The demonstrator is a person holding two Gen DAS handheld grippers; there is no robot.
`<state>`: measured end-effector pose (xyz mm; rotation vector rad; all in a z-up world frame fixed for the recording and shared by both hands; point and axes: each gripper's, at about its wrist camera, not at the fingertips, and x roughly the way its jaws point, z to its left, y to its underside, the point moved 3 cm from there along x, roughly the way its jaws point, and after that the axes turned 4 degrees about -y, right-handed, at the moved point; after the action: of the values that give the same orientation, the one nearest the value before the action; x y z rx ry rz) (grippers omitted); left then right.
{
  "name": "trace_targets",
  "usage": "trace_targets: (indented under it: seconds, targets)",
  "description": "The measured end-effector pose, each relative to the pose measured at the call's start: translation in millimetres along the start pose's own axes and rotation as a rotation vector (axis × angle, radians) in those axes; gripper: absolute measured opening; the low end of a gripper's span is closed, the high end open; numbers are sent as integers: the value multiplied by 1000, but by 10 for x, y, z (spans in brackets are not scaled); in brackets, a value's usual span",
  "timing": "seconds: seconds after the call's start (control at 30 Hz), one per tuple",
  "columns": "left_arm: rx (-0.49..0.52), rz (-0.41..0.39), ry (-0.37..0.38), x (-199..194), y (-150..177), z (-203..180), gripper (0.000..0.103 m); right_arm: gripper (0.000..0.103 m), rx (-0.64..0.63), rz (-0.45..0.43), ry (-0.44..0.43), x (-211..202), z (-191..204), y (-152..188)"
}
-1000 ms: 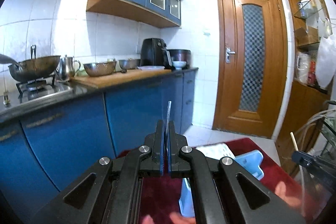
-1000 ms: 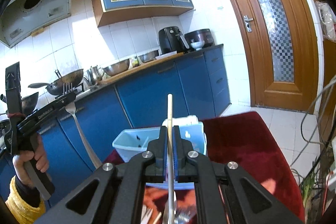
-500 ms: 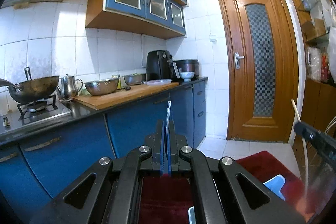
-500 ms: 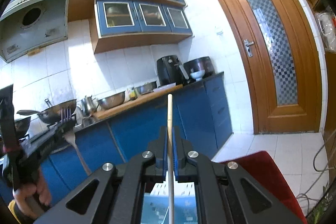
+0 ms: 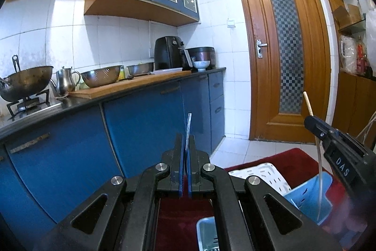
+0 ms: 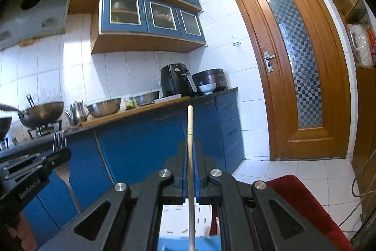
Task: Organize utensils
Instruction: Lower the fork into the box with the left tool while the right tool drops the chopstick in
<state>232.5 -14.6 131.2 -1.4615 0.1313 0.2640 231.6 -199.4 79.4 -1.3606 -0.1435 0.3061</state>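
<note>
Above the bins (image 5: 307, 194): L hand-held gripper (image 5: 185, 152) clamps fork (image 6: 61, 171), R hand-held gripper (image 6: 190, 157) clamps chopstick (image 6: 189, 133). Keep both vertical, lower slow into separate bins.

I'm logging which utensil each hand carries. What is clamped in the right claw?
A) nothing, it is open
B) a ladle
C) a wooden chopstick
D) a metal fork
C: in the right wrist view the right claw is shut on a pale wooden chopstick that sticks up between its fingers; the fork is in the left claw.
</note>
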Motion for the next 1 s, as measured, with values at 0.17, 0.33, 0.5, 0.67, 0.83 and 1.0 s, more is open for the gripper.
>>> trace_targets:
  seconds: [0.17, 0.33, 0.5, 0.67, 0.83, 1.0]
  targets:
    - [-1, 19, 21, 23, 160, -69, 0, 6, -40, 28, -2, -42, 31, 161]
    - [-13, 38, 38, 27, 285, -111, 0, 6, -24, 60, 5, -64, -27, 277]
    - [-13, 58, 53, 34, 375, -140, 1, 6, -7, 83, 6, -104, -52, 329]
    - [-12, 79, 70, 28, 458, -164, 1, 6, -2, 110, 17, -139, -70, 390]
    - [-3, 88, 82, -24, 467, -186, 2, 8, 25, 138, 14, -156, -91, 395]
    - [-1, 111, 102, -62, 464, -197, 5, 39, 54, 153, -21, -222, -71, 386]
